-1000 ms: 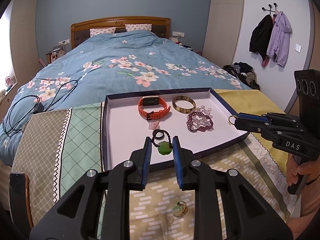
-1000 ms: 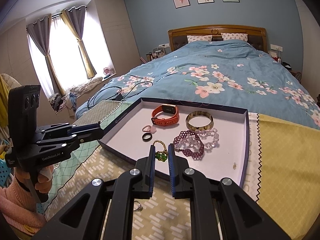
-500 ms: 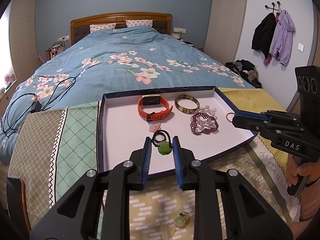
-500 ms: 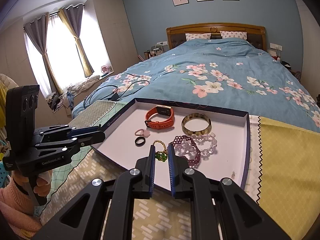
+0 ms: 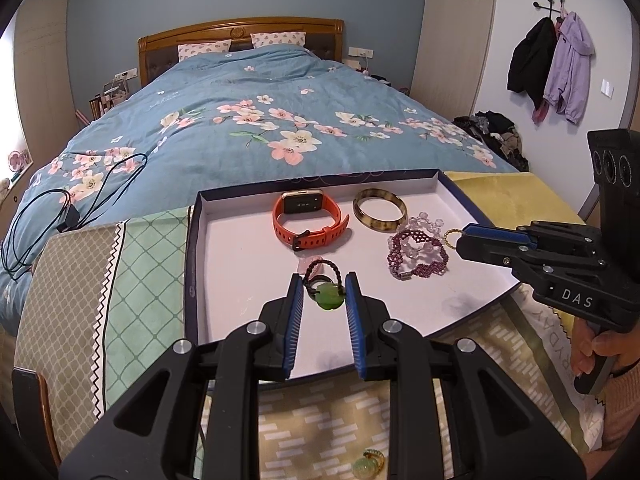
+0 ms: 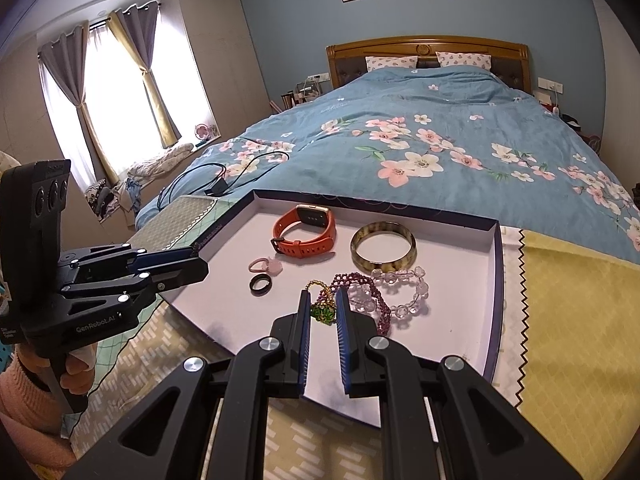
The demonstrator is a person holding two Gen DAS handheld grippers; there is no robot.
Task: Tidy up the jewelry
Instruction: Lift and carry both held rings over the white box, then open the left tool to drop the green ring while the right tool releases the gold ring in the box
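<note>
Your left gripper pinches the green pendant bracelet; right gripper pinches the gold bead bracelet over the tray.

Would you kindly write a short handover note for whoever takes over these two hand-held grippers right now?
Left hand-held gripper: shut on the green pendant bracelet, over the tray.
Right hand-held gripper: shut on the gold-bead green ring, also over the tray.
Already in the tray: orange watch, bangle, purple bracelet, clear bead bracelet, pink ring, black ring.
Left: release both pieces; a green ring lies on the cloth.
</note>
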